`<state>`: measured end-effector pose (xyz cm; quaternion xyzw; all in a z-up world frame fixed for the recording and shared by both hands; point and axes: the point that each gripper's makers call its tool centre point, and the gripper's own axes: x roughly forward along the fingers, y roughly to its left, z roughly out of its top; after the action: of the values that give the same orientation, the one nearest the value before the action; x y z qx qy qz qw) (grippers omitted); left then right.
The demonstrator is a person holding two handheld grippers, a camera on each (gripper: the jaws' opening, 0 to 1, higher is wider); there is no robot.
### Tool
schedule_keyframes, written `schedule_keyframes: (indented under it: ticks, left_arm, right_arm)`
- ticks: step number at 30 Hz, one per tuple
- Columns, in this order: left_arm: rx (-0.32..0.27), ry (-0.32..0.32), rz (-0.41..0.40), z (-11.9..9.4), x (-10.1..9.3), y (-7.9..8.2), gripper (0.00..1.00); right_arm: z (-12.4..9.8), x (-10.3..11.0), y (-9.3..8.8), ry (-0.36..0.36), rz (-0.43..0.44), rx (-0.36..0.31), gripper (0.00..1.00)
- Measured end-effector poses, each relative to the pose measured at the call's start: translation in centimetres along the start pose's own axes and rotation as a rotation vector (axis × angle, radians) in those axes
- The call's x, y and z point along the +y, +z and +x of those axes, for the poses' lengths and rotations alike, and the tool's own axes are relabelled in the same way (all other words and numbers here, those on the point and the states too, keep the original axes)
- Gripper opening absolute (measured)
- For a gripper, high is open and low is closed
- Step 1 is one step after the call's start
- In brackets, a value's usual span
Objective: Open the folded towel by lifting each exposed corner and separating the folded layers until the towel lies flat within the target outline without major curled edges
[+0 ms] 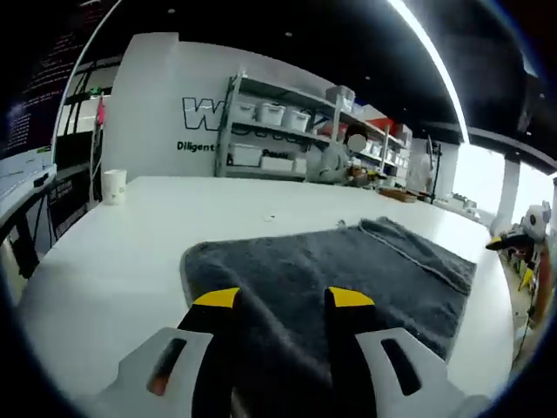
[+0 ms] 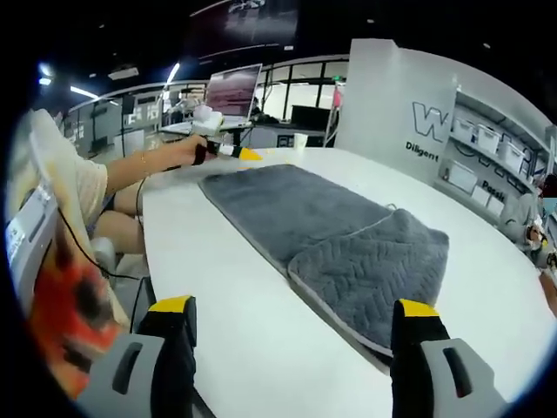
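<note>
A dark grey towel (image 1: 348, 270) lies on the white table (image 1: 113, 261). Its long part (image 2: 287, 205) is spread flat. The end nearest my right gripper is folded over into a thicker quilted layer (image 2: 374, 266). My left gripper (image 1: 284, 298) sits at the towel's opposite corner. Its jaws stand partly apart with grey fabric between them, and I cannot see whether they pinch it. A hand holds that left gripper (image 2: 231, 151) at the towel's far end in the right gripper view. My right gripper (image 2: 295, 306) hovers wide open over bare table, just short of the folded end.
A paper cup (image 1: 114, 185) stands at the table's far left. Shelves with bins (image 1: 278, 131) line the wall behind. The person's arm (image 2: 130, 178) reaches along the table edge, and a monitor (image 2: 233, 91) stands beyond it.
</note>
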<state>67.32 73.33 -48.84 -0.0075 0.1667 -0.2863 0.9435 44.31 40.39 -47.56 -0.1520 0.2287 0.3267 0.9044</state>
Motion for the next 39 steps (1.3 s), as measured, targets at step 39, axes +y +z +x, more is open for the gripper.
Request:
schedule_keyframes:
  ticks: [39]
  left_arm:
    - [0.13,0.079,0.131,-7.6,-1.1,-6.8,0.24]
  right_arm:
    - [-0.5,1.0,-0.4,0.005,0.001,0.015,0.93]
